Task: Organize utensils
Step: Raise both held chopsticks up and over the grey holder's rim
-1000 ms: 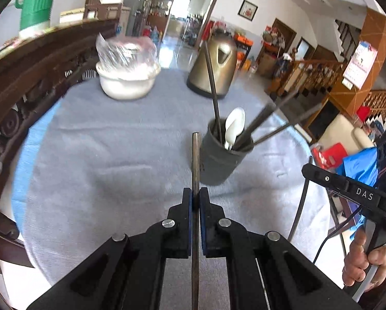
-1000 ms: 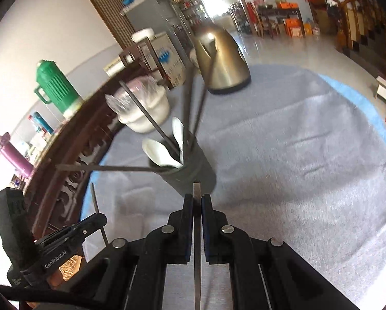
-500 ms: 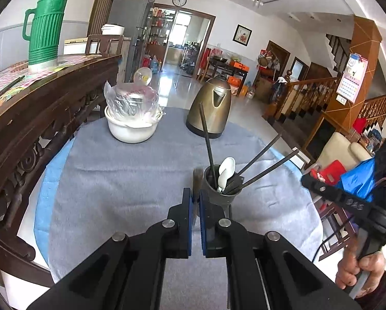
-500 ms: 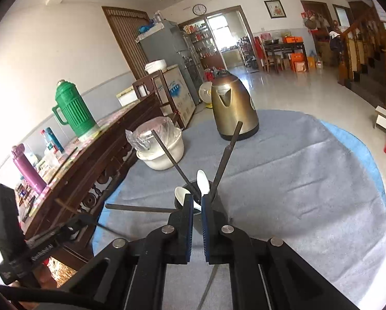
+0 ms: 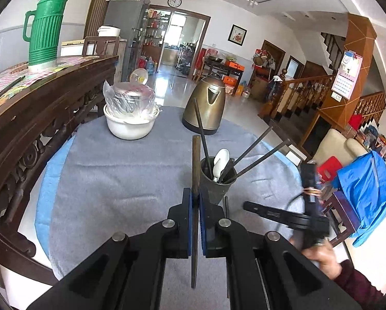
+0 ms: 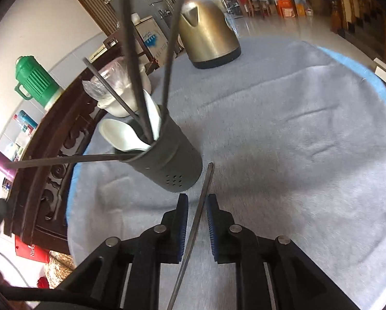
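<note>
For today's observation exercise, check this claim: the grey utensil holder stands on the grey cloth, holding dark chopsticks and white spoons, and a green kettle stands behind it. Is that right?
Not quite. The kettle behind the utensil holder is brass-coloured, not green, as the left wrist view shows. The rest holds: the holder stands on the grey cloth with dark chopsticks and white spoons in it.

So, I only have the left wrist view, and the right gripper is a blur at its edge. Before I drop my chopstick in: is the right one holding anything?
Observer: The right wrist view shows a chopstick between the jaws of the right gripper. The jaws are opening and the pads do not press on it.
Operator: Is it in the holder?
Observer: No, its tip is outside the holder, beside the base.
Operator: I count one spoon in there.
Observer: There are two white spoons in it.
</note>
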The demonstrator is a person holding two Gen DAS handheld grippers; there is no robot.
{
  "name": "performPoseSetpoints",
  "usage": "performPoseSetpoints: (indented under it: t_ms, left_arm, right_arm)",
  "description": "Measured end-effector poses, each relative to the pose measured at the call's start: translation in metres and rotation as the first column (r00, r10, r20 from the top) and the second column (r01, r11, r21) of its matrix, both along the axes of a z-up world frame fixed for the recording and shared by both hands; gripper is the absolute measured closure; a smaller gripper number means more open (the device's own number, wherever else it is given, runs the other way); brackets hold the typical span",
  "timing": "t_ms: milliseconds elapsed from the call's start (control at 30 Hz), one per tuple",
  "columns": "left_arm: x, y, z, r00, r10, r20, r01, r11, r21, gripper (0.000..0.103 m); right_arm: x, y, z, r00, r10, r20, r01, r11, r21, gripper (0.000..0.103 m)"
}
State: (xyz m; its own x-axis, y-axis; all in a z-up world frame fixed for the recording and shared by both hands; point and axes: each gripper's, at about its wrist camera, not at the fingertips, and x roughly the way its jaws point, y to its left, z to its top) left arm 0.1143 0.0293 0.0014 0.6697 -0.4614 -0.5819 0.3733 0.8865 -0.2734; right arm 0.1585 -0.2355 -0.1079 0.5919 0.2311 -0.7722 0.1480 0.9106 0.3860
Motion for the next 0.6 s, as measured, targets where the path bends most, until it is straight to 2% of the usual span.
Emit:
performPoseSetpoints:
  t_ms: [133, 167, 300, 400, 433, 467, 533, 600]
  left_arm:
    - [-0.005, 0.005, -0.002, 1.000, 0.003, -0.011, -0.003, 1.000, -0.006, 0.098]
    - [-0.005, 0.006, -0.003, 1.000, 0.004, -0.014, -0.004, 1.000, -0.008, 0.098]
    - [-0.004, 0.008, -0.007, 1.000, 0.009, -0.027, -0.009, 1.000, -0.013, 0.098]
    - [-0.002, 0.010, -0.009, 0.999, 0.012, -0.034, -0.013, 1.000, -0.017, 0.098]
    - [-0.002, 0.010, -0.009, 0.999, 0.012, -0.035, -0.013, 1.000, -0.018, 0.098]
    - [-0.002, 0.010, -0.009, 0.999, 0.011, -0.036, -0.011, 1.000, -0.020, 0.098]
    - [-0.001, 0.010, -0.009, 0.999, 0.010, -0.035, -0.011, 1.000, -0.020, 0.098]
    - [-0.001, 0.010, -0.010, 0.999, 0.012, -0.038, -0.012, 1.000, -0.017, 0.098]
  right_arm:
    - [0.017, 0.004, -0.025, 1.000, -0.007, 0.007, 0.007, 1.000, 0.024, 0.062]
    - [0.021, 0.005, -0.031, 1.000, -0.005, 0.008, 0.004, 0.999, 0.038, 0.052]
    - [0.032, 0.011, -0.043, 0.999, 0.000, 0.032, -0.001, 1.000, 0.009, 0.052]
    - [0.040, 0.014, -0.049, 1.000, -0.004, 0.015, 0.004, 1.000, -0.009, 0.054]
    - [0.043, 0.015, -0.051, 1.000, -0.003, 0.008, 0.004, 1.000, -0.015, 0.062]
    - [0.046, 0.016, -0.055, 1.000, -0.006, -0.009, 0.006, 1.000, -0.030, 0.066]
    - [0.046, 0.016, -0.057, 1.000, -0.016, -0.011, 0.015, 0.999, -0.034, 0.066]
    - [0.045, 0.017, -0.057, 1.000, -0.016, -0.016, 0.015, 0.998, -0.053, 0.072]
